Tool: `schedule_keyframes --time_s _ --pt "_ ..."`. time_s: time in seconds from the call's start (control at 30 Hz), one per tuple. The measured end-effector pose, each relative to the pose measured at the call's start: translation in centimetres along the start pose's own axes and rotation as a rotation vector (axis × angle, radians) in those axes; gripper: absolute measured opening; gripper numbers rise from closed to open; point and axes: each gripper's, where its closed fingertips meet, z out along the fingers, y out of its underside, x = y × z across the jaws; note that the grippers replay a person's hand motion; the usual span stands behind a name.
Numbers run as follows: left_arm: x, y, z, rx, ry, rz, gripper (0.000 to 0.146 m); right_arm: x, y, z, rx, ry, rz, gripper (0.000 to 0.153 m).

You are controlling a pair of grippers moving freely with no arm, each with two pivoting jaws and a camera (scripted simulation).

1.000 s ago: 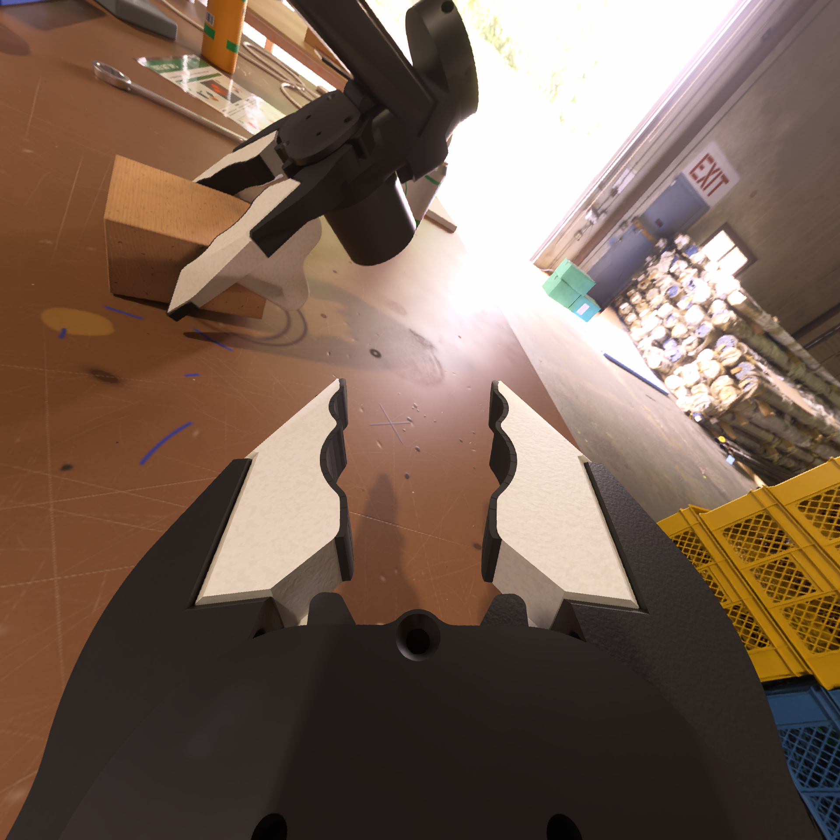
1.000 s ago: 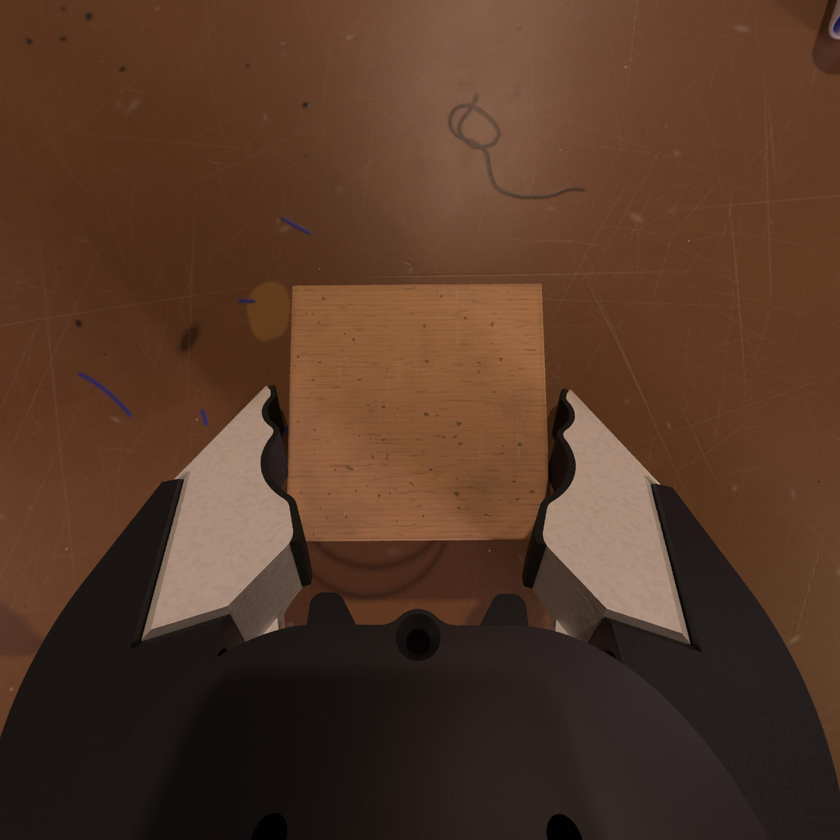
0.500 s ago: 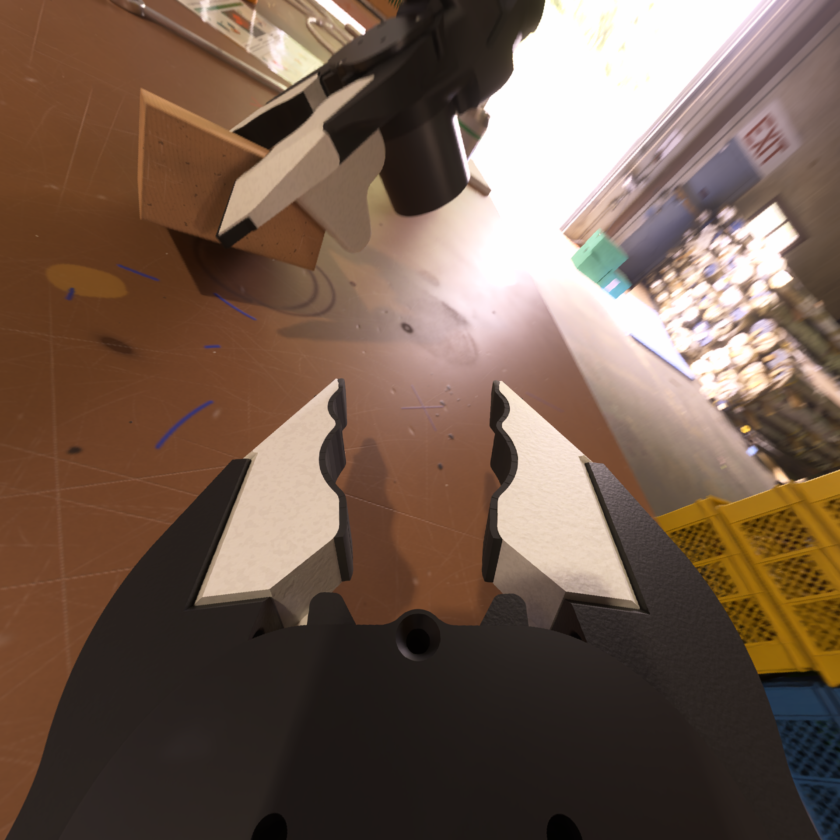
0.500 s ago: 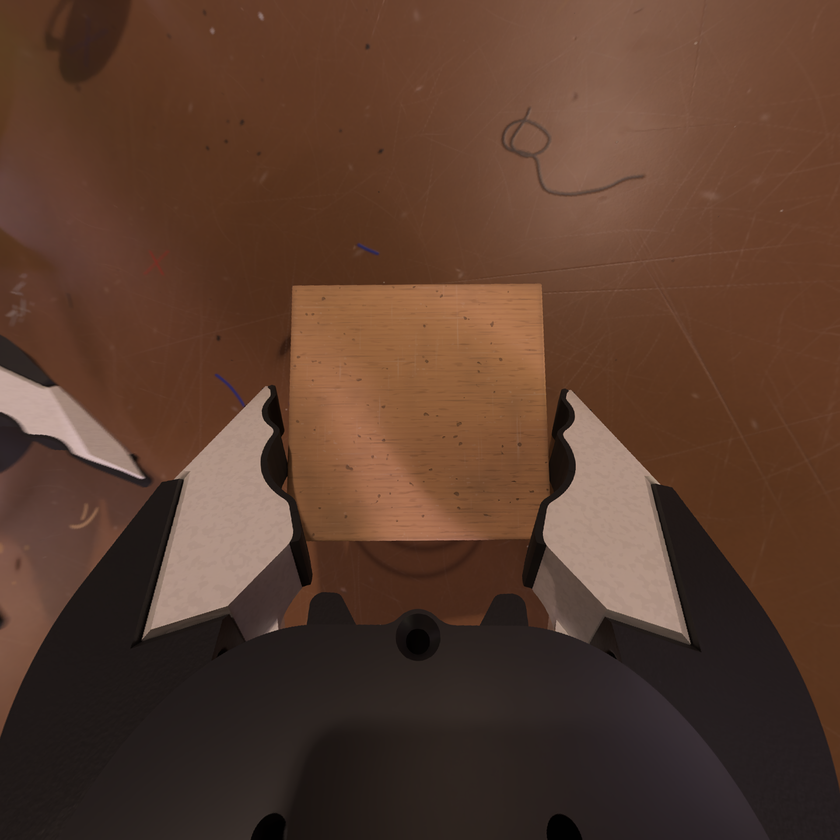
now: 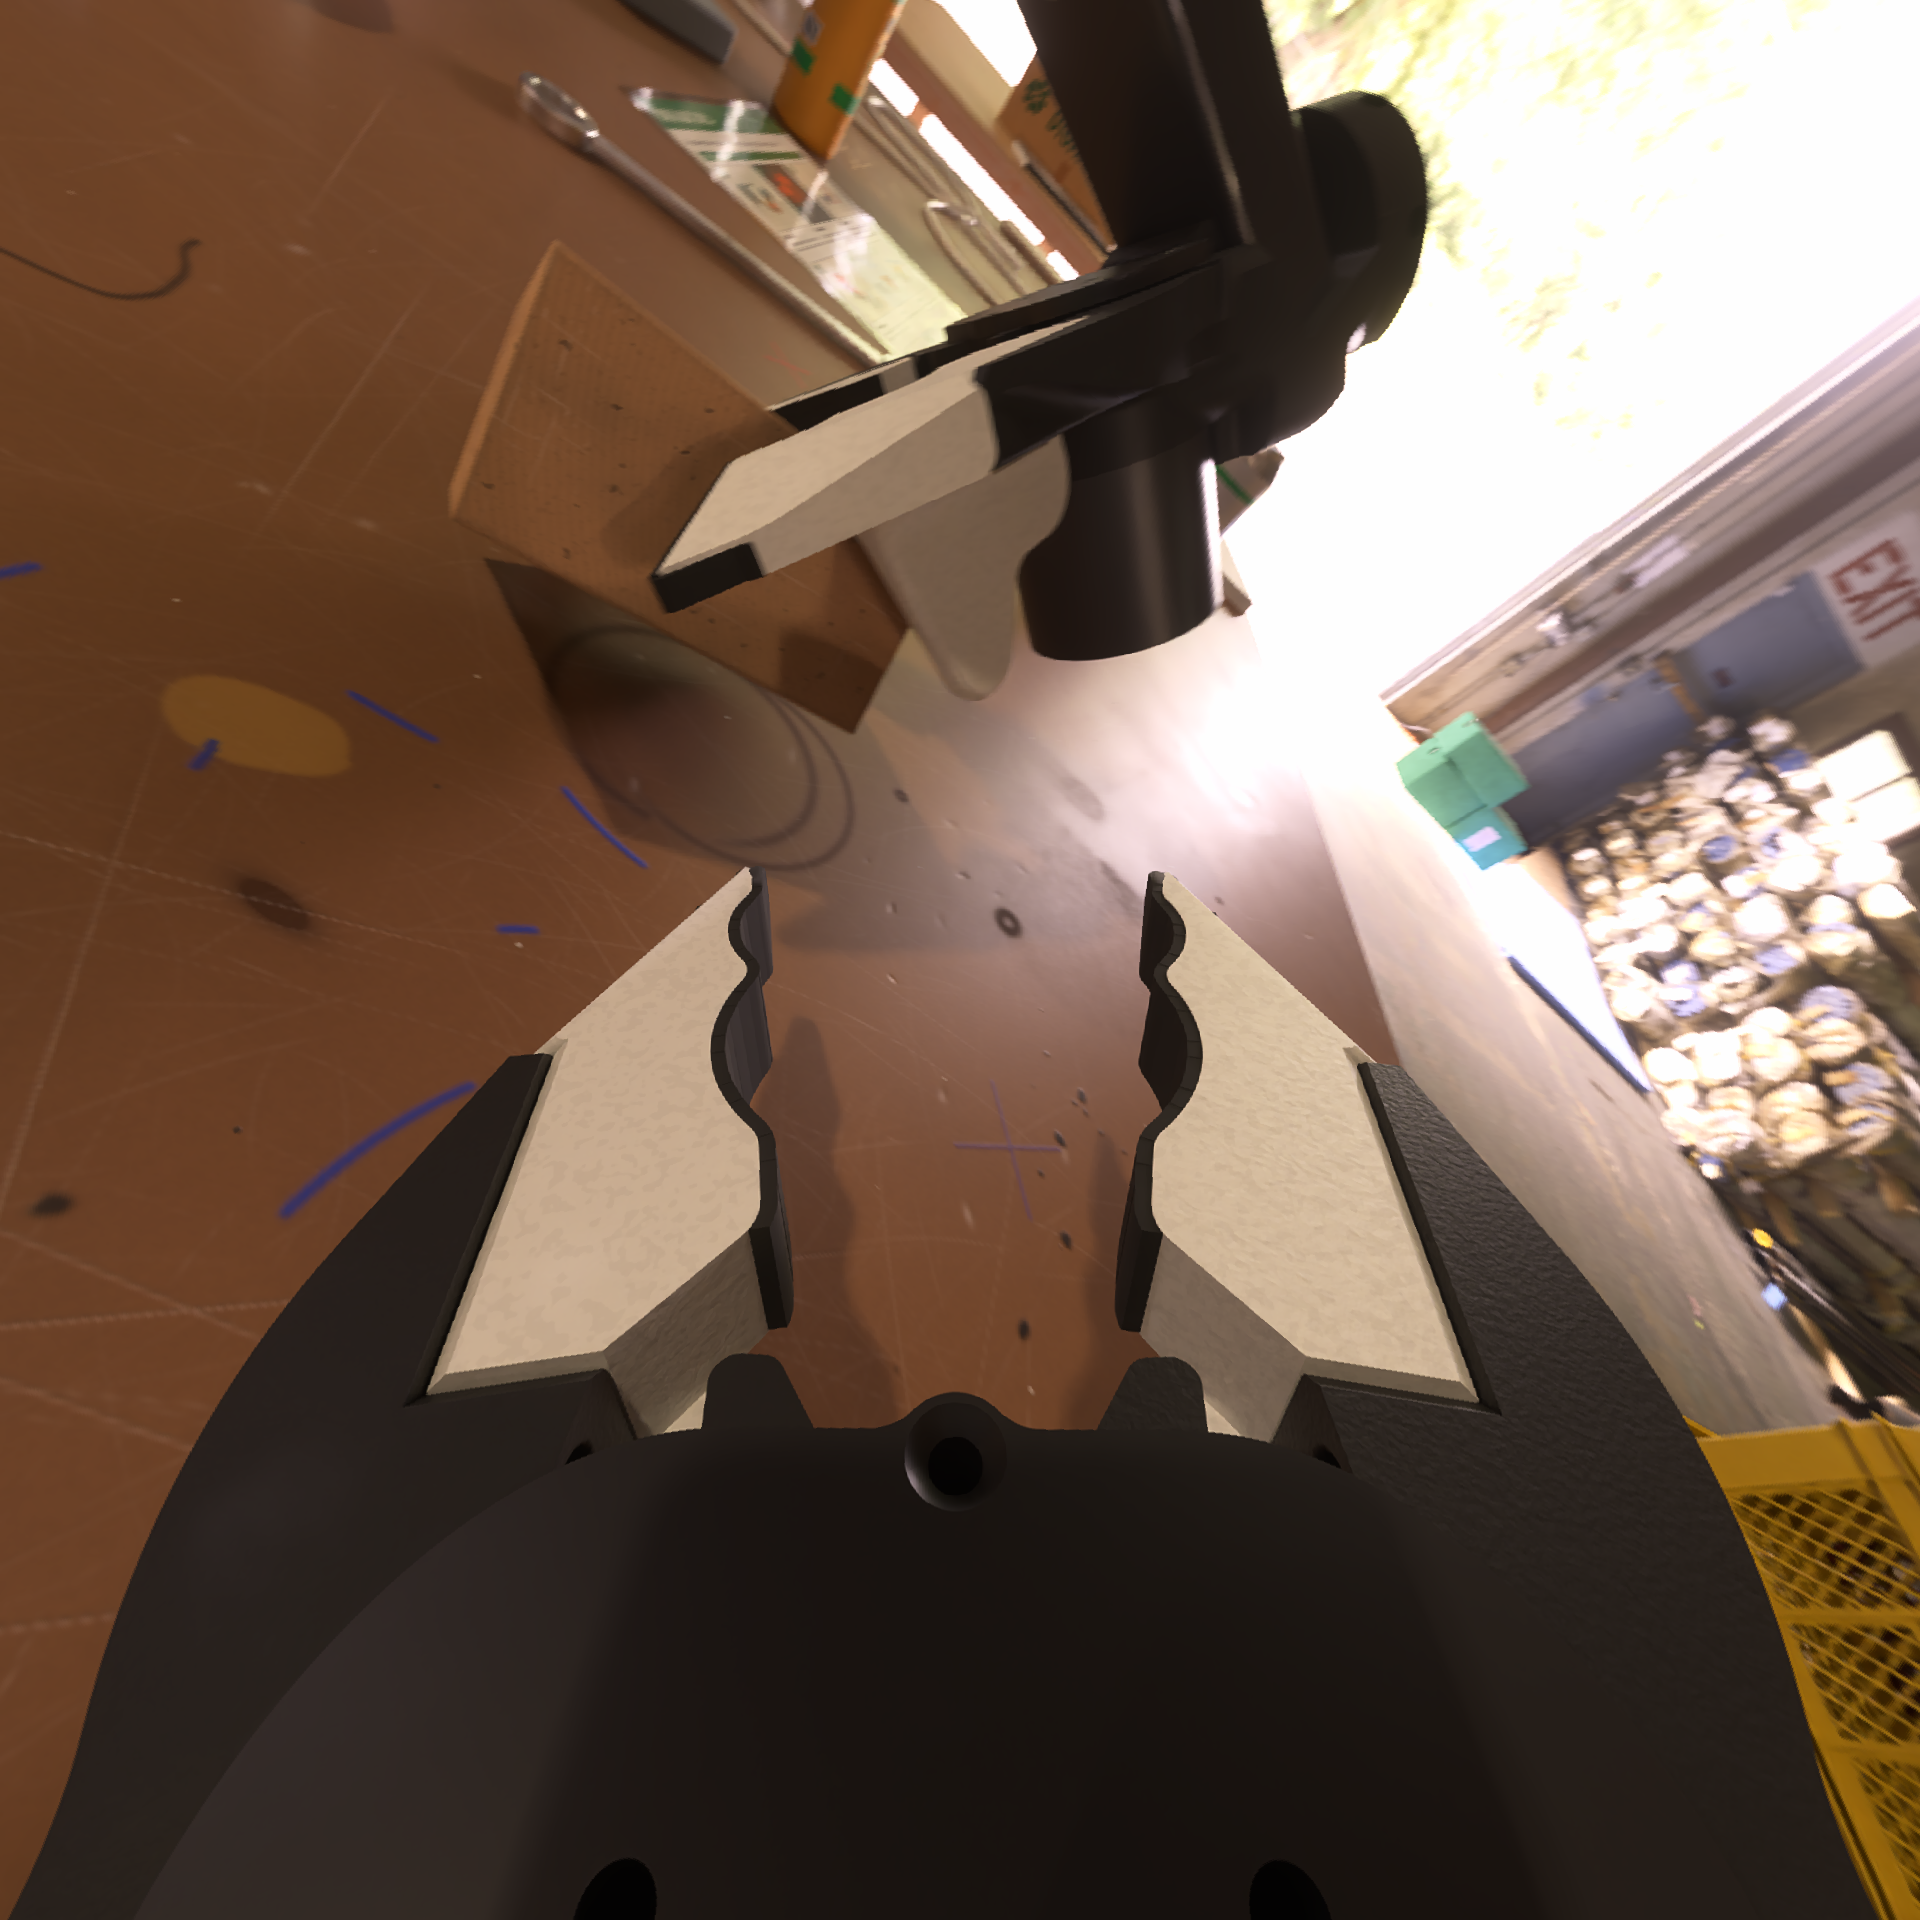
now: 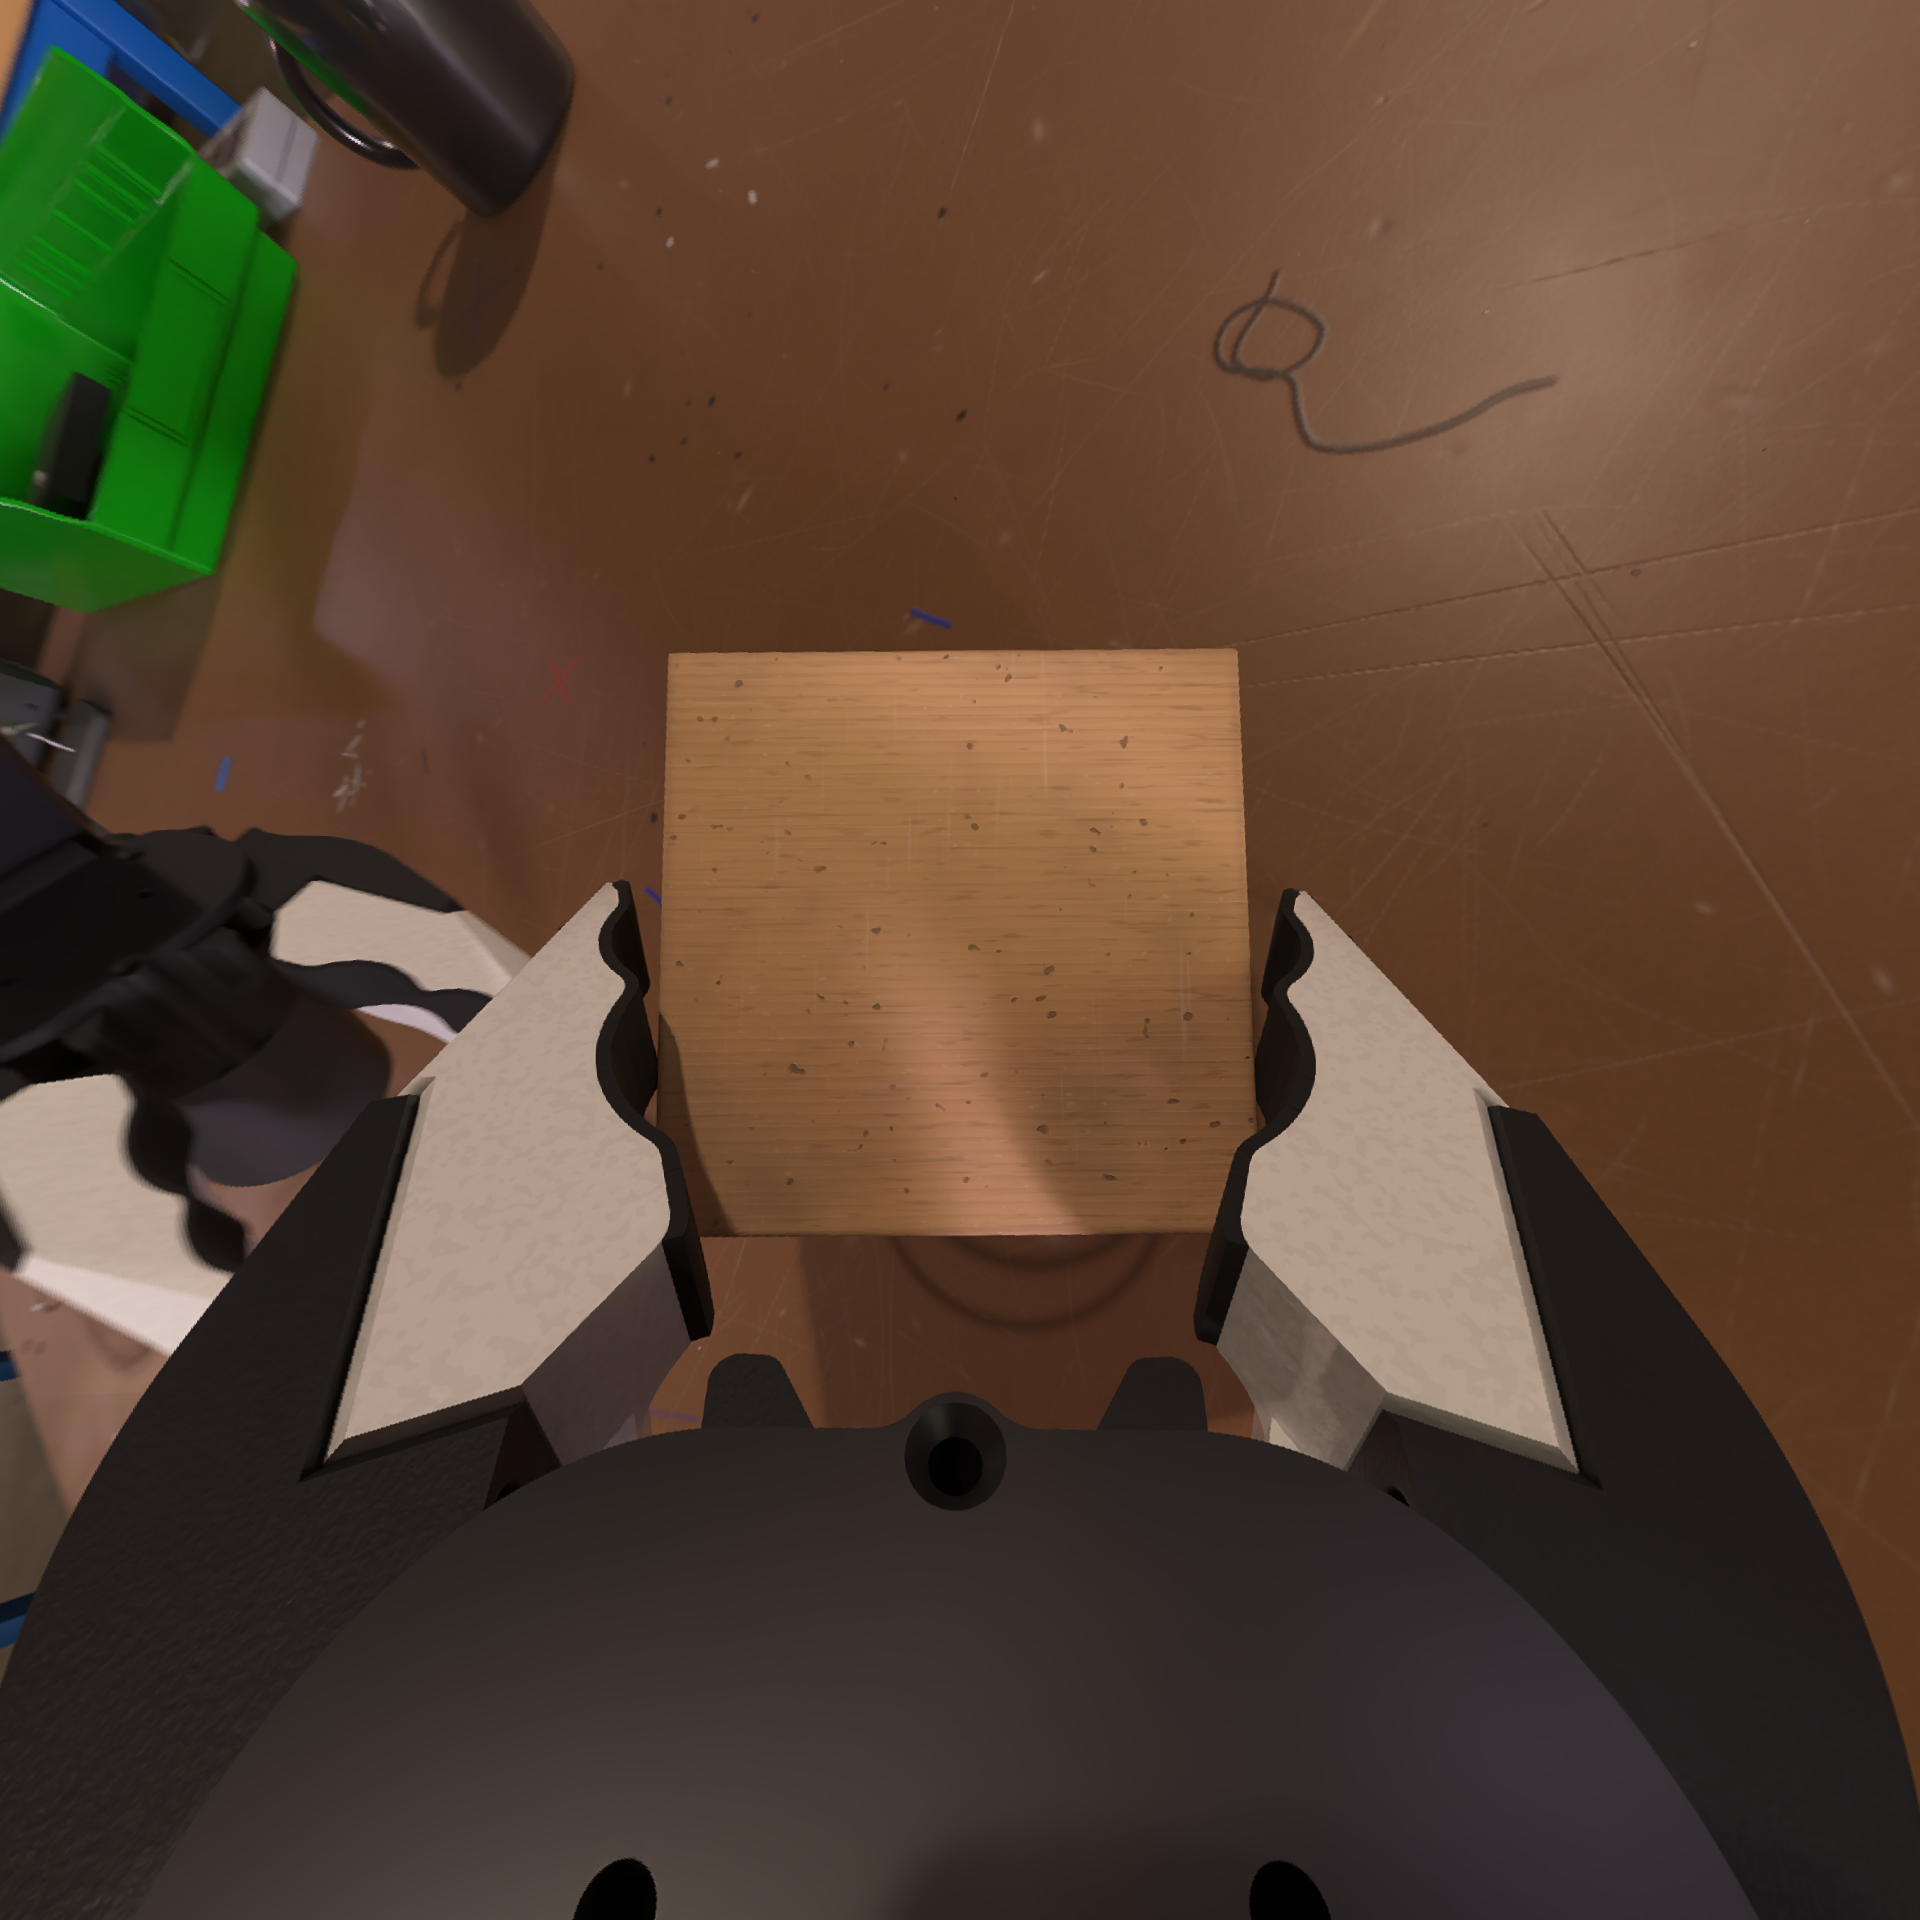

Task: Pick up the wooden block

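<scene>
Gripping the wooden block point(image 6: 954, 935) by its two opposite sides, the right gripper point(image 6: 954, 904) has both pale fingers pressed flat against the wood, with about half the block's length reaching out past the fingertips. In the left wrist view the block point(image 5: 582, 416) hangs clear of the brown table point(image 5: 208, 1039), a dark shadow lying on the surface beneath it. Nearer than the block in that view, the left gripper point(image 5: 954, 883) sits low over the table with its jaws spread and only bare tabletop between them; it is well apart from the block. Beside the block's shadow lies a yellow spot point(image 5: 255, 724) with short blue strokes around it. Beyond the block in the right wrist view a thin dark cord point(image 6: 1330, 374) lies looped on the table. Farther off to the block's left stand a green bin point(image 6: 114, 343) and a dark cylinder point(image 6: 457, 94).
</scene>
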Motion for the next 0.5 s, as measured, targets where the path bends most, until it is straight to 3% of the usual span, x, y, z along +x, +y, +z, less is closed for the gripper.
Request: schedule_keyframes --time_s 0.13,0.27,0.5 --pt "-2.1 0.1 1.4 -0.023 -0.112 -0.040 0.071 -0.1 -0.2 -0.4 -0.003 -0.070 0.039 0.119" --pt "-2.1 -0.3 1.8 -0.011 -0.068 -0.108 0.068 0.0 -0.6 -0.1 0.033 -0.066 0.012 0.119" --pt "-2.7 -1.1 1.5 0.025 -0.163 0.057 0.069 -0.2 -1.4 0.0 0.073 -0.061 -0.035 0.119"
